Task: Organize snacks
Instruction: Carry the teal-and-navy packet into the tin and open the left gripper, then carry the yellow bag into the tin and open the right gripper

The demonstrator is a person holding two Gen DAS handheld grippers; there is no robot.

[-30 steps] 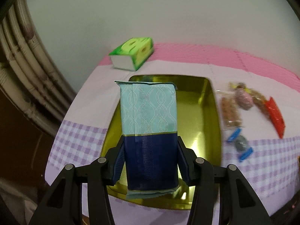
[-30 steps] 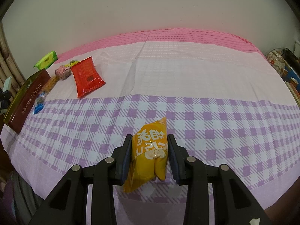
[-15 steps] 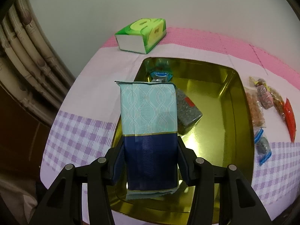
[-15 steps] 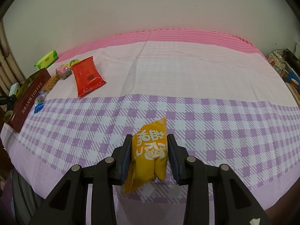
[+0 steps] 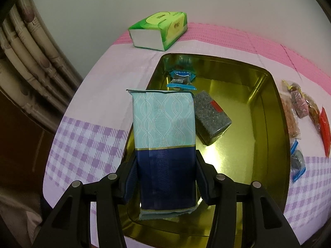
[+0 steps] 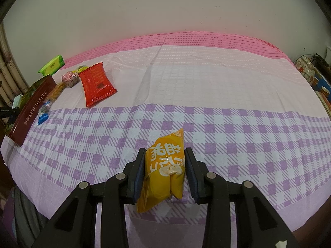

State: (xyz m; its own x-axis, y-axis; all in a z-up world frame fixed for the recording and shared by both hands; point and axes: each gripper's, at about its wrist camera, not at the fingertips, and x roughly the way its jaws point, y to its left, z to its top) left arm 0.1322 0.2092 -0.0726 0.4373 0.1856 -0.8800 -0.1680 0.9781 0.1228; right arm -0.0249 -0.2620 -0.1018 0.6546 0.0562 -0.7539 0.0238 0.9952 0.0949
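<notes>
Two wrapped snacks (image 5: 203, 113) lie in the gold tin (image 5: 277, 111) beyond the left gripper (image 5: 165, 177) pinching a blue packet (image 5: 164, 144); only the right view shows its gripper (image 6: 164, 171) pinching a yellow bag (image 6: 163, 171) (tin's maroon wall far left).

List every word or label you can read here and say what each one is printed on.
"海盐太妃酥 TOFFEE": side of the maroon tin.
Yellow snack bag: large white characters, upside down, not legible.
Red packet, green tissue pack, blue wrapped snack: print too small or blurred.

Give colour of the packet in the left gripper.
Pale teal wave pattern above, navy below: packet, left wrist view.
</notes>
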